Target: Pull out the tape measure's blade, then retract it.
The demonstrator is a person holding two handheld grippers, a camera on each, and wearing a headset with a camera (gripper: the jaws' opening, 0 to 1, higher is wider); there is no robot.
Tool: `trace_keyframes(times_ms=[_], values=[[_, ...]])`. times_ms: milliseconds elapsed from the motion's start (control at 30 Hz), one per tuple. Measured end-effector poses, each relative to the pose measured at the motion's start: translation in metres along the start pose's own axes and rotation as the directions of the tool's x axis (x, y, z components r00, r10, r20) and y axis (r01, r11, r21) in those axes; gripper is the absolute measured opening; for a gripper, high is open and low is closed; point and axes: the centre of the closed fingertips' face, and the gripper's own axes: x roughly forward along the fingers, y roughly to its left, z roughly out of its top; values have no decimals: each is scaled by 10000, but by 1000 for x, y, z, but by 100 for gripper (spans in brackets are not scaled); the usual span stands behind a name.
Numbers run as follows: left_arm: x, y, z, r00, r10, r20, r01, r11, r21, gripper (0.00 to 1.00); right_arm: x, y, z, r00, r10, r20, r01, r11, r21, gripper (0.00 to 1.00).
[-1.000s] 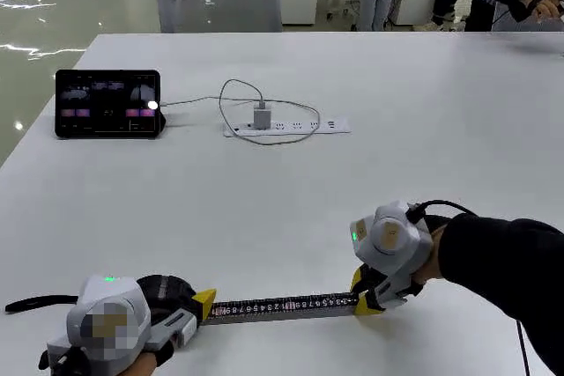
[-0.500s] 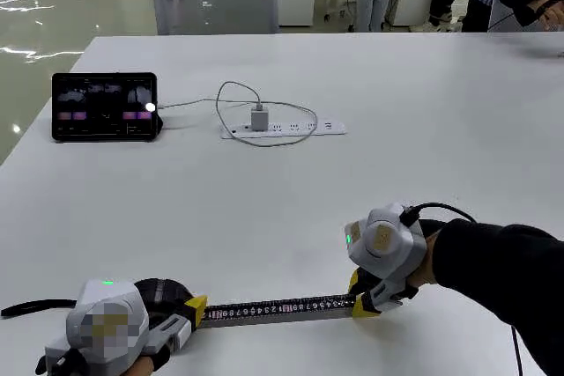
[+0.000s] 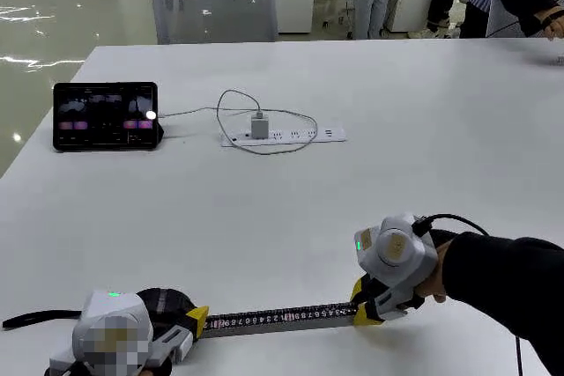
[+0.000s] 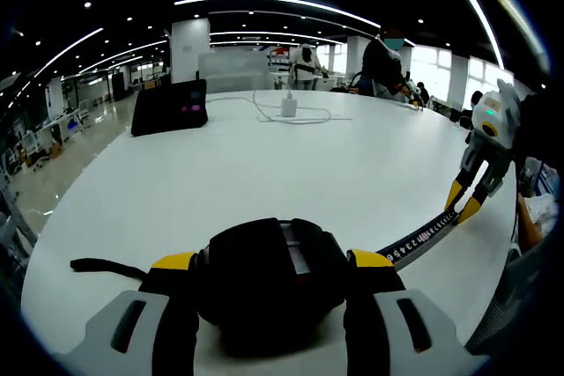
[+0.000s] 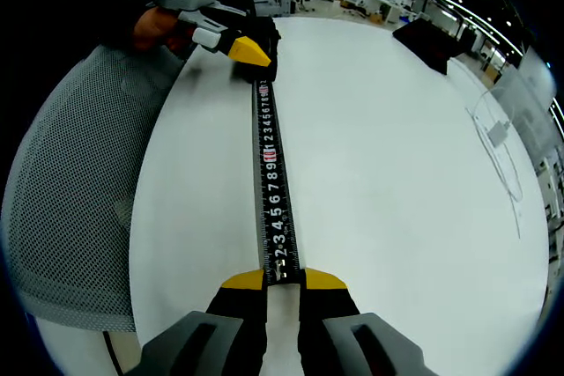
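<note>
The black tape measure case [image 3: 164, 304] lies at the table's near left edge, and my left gripper [image 3: 189, 327] is shut on it. In the left gripper view the case [image 4: 269, 283] sits between the yellow-tipped fingers [image 4: 173, 261]. The dark numbered blade [image 3: 280, 317] runs flat along the table to my right gripper [image 3: 364, 310], which is shut on its end. In the right gripper view the blade [image 5: 271, 173] stretches from my right gripper [image 5: 284, 279] up to the left gripper [image 5: 240, 47]. The right gripper [image 4: 467, 204] also appears at the right of the left gripper view.
A tablet [image 3: 106, 115] stands at the far left of the white table [image 3: 423, 129]. A power strip [image 3: 286, 136] with a charger and looped cable lies beyond the middle. The case's black strap [image 3: 33, 317] trails left. People stand behind the far edge.
The head camera has shifted a little. Both grippers and the pulled-out blade keep about the same spacing.
</note>
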Motion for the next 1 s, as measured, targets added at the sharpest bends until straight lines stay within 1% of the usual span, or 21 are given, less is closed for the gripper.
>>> trace_keyframes(times_ms=[100,300,467,500,633,700,733,767,833,900,1000], values=[[0,0,0,10000,-11,-21,11,10000,-28,63,1,0,0,9999,82,-77,-83,9999,-88,9],[0,0,-1,10000,-40,-42,40,10000,-21,63,2,0,1,9999,117,26,-117,9999,-34,9],[0,0,-1,10000,-59,-36,59,10000,-13,63,3,-1,2,9996,13,-295,-1,9991,414,10],[0,-1,-1,10000,-65,-36,65,10000,-6,63,3,0,2,9993,47,-362,-39,9997,223,10],[0,0,-1,10000,-78,-37,78,10000,22,63,4,0,3,9987,85,-495,-77,9999,146,10],[0,0,-1,10000,-82,-21,82,10000,39,63,4,1,3,9984,61,-558,-66,9999,-84,10],[0,0,-1,10000,-86,-25,86,10000,35,63,4,0,3,9984,106,-560,-126,9993,-344,10],[0,0,-1,10000,-85,-28,86,10000,36,63,4,1,3,9985,136,-534,-154,9993,-340,10],[0,0,-1,10000,-87,-32,87,10000,33,63,4,0,3,9990,201,-401,-202,9998,-32,10],[0,0,-1,10000,-92,-33,92,10000,35,63,4,0,4,9993,211,-300,-215,9997,-122,9],[1,0,-1,9999,-97,-39,97,9999,44,63,4,1,5,9995,164,-262,-165,9999,-38,10]])
